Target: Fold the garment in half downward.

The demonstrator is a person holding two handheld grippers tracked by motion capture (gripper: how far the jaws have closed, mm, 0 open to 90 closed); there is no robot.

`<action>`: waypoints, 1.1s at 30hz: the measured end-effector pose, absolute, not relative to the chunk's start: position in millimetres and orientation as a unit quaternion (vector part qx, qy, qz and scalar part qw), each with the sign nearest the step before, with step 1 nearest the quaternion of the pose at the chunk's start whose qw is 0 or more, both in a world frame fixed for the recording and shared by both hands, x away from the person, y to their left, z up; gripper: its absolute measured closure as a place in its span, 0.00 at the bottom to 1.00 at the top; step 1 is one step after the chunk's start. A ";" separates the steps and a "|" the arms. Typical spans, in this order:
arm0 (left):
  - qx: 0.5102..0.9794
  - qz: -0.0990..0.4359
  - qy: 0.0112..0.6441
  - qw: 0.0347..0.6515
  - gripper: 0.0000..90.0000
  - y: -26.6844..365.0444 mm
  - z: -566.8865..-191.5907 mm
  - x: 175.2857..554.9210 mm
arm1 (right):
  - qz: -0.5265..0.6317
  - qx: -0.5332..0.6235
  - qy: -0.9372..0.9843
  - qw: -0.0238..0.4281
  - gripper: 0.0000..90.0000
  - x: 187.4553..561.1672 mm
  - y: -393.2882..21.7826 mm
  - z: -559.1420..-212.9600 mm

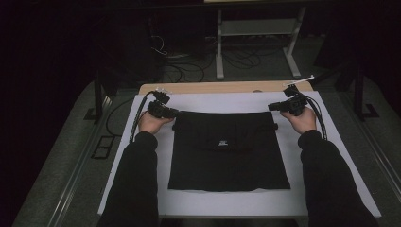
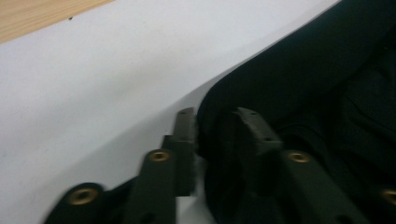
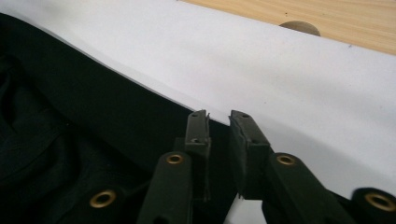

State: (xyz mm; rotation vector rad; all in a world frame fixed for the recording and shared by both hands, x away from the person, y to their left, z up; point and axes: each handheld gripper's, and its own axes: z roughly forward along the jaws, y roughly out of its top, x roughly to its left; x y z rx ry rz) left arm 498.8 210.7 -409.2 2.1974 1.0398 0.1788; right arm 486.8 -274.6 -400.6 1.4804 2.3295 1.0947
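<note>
A black cloth garment (image 1: 227, 151) lies spread flat on a white sheet (image 1: 227, 100) that covers the table. My left gripper (image 1: 174, 113) is at the garment's far left corner, held in a hand. In the left gripper view the jaws (image 2: 217, 114) stand apart with the garment's edge (image 2: 303, 70) between them, and the pads are not pressing on it. My right gripper (image 1: 272, 107) is at the far right corner. In the right gripper view its jaws (image 3: 219, 114) are a narrow gap apart over the garment's edge (image 3: 70, 121), with the cloth loose between them.
Bare wood of the table (image 1: 222, 87) runs along the far edge past the sheet, with a round mark (image 3: 299, 27) in it. A white-framed stand (image 1: 257, 33) and loose cables (image 1: 189, 66) are on the floor behind the table. Both forearms in black sleeves lie along the garment's sides.
</note>
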 end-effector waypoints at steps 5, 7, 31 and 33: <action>0.839 0.066 0.410 0.351 0.48 213.4 -402.9 495.4 | 0.371 0.497 0.779 0.092 0.67 481.5 -274.0 -399.0; 0.839 0.061 0.410 0.353 0.42 214.1 -400.9 494.1 | 0.363 0.498 0.781 0.099 0.60 479.4 -272.9 -398.7; 0.826 0.062 0.374 0.418 0.00 197.2 -369.7 460.3 | 0.411 0.464 0.780 0.085 0.00 452.4 -272.2 -366.1; 0.829 0.064 0.368 0.417 0.00 195.1 -368.4 457.9 | 0.411 0.458 0.784 0.084 0.00 450.6 -268.1 -364.8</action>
